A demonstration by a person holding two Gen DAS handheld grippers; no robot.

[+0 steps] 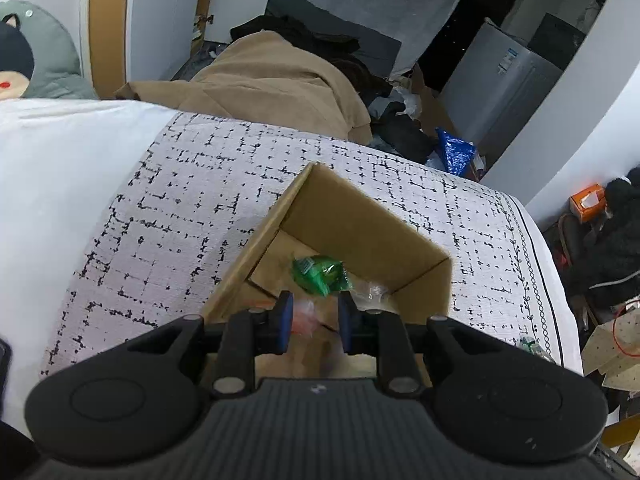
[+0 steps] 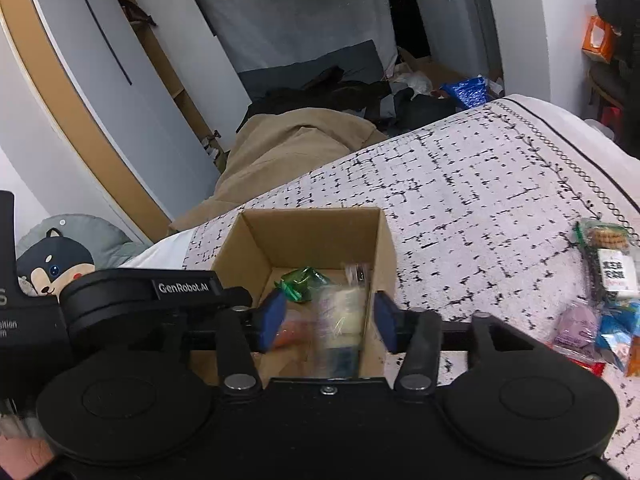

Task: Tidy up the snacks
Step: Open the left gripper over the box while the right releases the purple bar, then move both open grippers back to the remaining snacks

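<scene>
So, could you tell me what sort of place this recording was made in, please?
Most likely a lived-in bedroom at home. The cardboard box sits on a patterned bedspread, a cartoon dog cushion lies by a white wardrobe, and clothes are piled on the floor beyond the bed.

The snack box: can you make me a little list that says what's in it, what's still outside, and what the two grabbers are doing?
box: open cardboard box on the patterned bed cover
inside: green packet, an orange snack, a blurred clear packet
outside: pile of snacks lying on the cover, apart from the box
left gripper: open, over the box
right gripper: open, over the box; blurred packet between its fingers, looks untouched
</scene>
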